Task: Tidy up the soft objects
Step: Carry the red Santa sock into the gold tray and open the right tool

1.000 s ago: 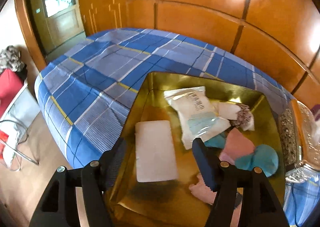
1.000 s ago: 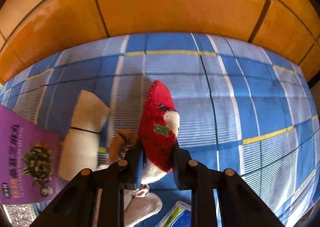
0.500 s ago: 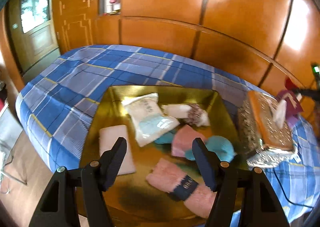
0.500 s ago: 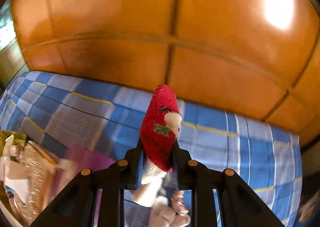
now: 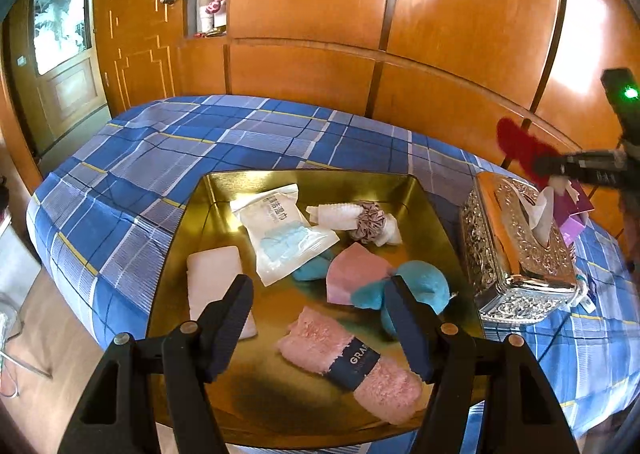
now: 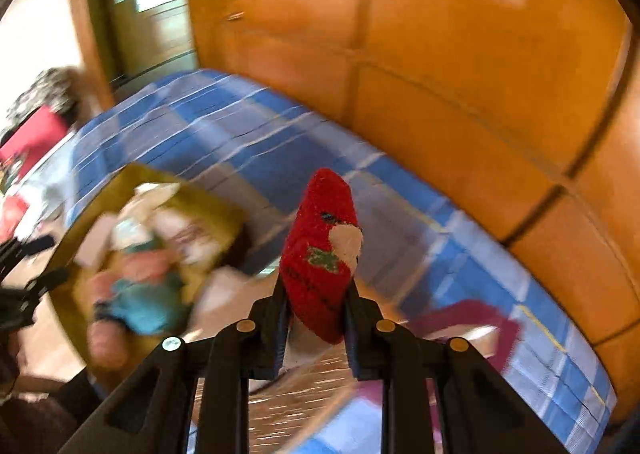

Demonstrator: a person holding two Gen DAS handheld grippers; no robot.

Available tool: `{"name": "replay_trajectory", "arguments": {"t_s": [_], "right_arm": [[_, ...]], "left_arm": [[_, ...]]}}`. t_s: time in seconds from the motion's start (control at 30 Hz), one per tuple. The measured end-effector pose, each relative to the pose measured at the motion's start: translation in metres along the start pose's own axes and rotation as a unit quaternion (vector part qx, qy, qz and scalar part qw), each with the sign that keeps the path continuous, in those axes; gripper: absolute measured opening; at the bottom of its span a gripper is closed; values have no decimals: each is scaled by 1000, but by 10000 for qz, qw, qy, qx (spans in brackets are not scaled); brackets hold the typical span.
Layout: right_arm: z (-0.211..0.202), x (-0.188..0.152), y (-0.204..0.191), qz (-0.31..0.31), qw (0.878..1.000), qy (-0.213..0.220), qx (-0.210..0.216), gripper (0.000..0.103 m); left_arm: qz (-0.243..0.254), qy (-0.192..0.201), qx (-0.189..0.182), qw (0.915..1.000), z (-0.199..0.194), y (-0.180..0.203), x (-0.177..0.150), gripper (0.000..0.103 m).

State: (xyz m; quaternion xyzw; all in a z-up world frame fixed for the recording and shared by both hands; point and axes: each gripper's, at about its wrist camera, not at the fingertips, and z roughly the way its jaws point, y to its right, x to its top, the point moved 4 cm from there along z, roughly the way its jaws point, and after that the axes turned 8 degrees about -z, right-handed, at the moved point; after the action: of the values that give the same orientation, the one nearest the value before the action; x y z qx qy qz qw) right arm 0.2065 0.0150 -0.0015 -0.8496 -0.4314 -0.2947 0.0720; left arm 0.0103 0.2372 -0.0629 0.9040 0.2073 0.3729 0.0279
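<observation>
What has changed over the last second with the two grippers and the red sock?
The right gripper, clamped on the red sock, has lifted it off the blue plaid bedspread and swung it toward the gold tray; it now shows above the silver tissue box. The left gripper shifted its aim across the tray, jaws open and empty as before. The tray's contents stayed put.

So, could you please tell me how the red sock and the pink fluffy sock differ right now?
The red sock is clamped upright in the right claw, off the bed; the pink fluffy sock lies flat in the gold tray. The red one carries a white and green pattern; the pink one wears a dark paper band. Both are fuzzy.
</observation>
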Motion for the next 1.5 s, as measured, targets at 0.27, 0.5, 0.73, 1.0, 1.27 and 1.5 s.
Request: {"name": "replay_trajectory", "arguments": {"t_s": [0.27, 0.5, 0.73, 1.0, 1.27, 1.5], "right_arm": [[-8, -13, -65, -188, 9980, 219, 557, 22], [-14, -18, -113, -244, 9956, 349, 830, 22], [0, -28, -163, -347, 9909, 241, 1277, 22], [39, -24, -186, 88, 9891, -56, 1468, 25], [66, -14, -190, 593, 9865, -23, 1529, 43], [48, -27, -182, 721, 9890, 151, 1281, 44]], "left_arm": [[-8, 137, 258, 9996, -3, -5, 0, 72], [-30, 222, 441, 9988, -4, -10, 0, 74], [-37, 199, 501, 9985, -2, -15, -2, 74], [-498, 344, 753, 9953, -6, -52, 2, 81], [-913, 415, 817, 9916, -9, -76, 3, 82], [-568, 401, 780, 9945, -5, -60, -2, 82]]}}
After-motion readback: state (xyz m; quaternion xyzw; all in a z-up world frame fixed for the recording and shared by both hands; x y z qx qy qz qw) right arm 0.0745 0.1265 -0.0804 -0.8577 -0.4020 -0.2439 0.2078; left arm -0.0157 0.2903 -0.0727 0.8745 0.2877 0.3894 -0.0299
